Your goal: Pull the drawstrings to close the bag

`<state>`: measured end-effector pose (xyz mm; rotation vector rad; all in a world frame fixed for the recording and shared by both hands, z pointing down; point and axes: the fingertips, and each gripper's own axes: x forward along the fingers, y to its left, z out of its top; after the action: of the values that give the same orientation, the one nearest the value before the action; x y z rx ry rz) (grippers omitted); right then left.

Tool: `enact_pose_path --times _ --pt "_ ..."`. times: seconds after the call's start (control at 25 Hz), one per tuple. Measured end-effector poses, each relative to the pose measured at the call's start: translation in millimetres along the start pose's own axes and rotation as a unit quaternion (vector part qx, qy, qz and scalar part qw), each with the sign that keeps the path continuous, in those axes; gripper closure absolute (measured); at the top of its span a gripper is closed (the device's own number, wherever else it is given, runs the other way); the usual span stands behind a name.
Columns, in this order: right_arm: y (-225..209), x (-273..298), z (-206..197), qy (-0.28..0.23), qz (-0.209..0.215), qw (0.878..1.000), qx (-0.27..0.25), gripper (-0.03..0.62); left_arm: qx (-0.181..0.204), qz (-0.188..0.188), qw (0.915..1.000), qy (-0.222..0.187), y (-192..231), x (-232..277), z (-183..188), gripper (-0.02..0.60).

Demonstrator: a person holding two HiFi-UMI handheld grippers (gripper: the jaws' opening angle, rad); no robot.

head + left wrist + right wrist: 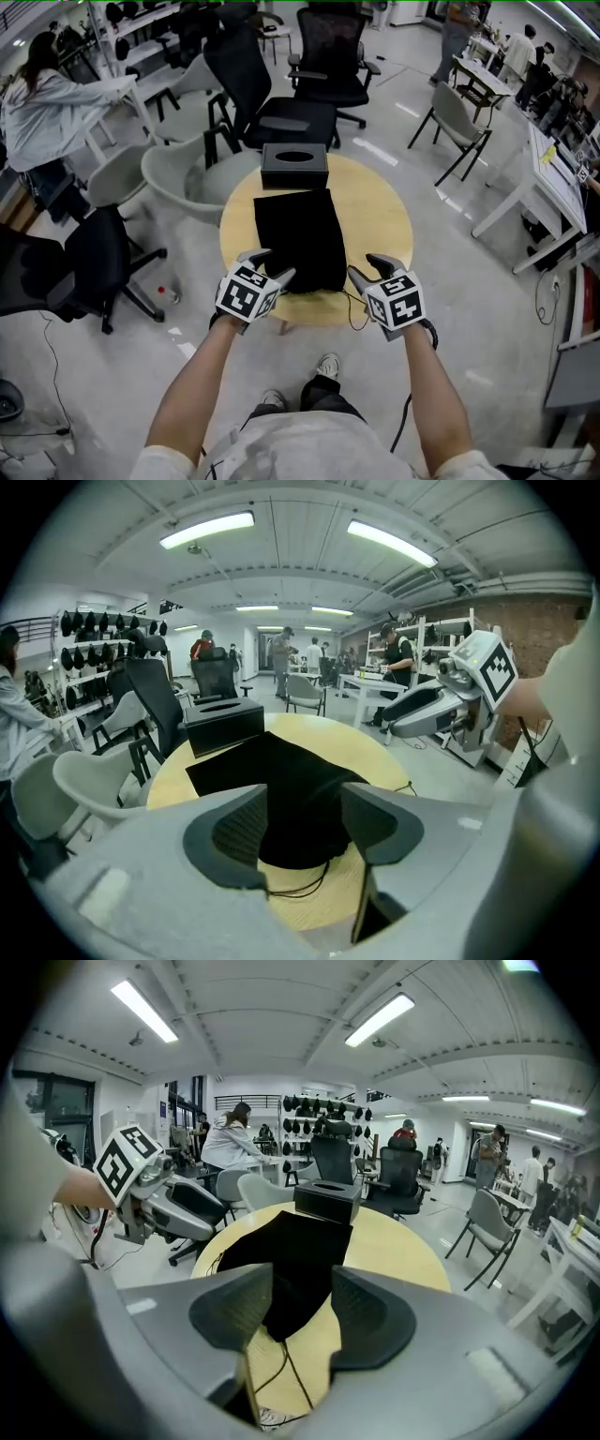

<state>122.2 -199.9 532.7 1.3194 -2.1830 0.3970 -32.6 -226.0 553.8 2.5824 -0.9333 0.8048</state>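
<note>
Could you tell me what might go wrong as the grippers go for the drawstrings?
1. The drawstrings are thin and lie flat on the table; the open left gripper or right gripper may pinch bag cloth instead.
2. The bag lies loose near the edge; pulling might drag it off.

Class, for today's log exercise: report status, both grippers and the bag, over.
Left gripper and right gripper open, empty. Bag flat on table, drawstrings slack, ungripped. Tissue box behind, clear of path.
</note>
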Motion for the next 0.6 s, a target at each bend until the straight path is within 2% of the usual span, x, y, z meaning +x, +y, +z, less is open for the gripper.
enact_pose_path --times 0.24,0.6 --pt "4 13 -26 0.026 0.012 1.000 -0.002 0.395 0.023 -0.012 0.9982 0.054 -8 13 -41 0.328" --pt "12 33 -57 0.064 0.033 0.997 -0.001 0.395 0.022 -0.028 0.9928 0.114 -15 24 -91 0.330"
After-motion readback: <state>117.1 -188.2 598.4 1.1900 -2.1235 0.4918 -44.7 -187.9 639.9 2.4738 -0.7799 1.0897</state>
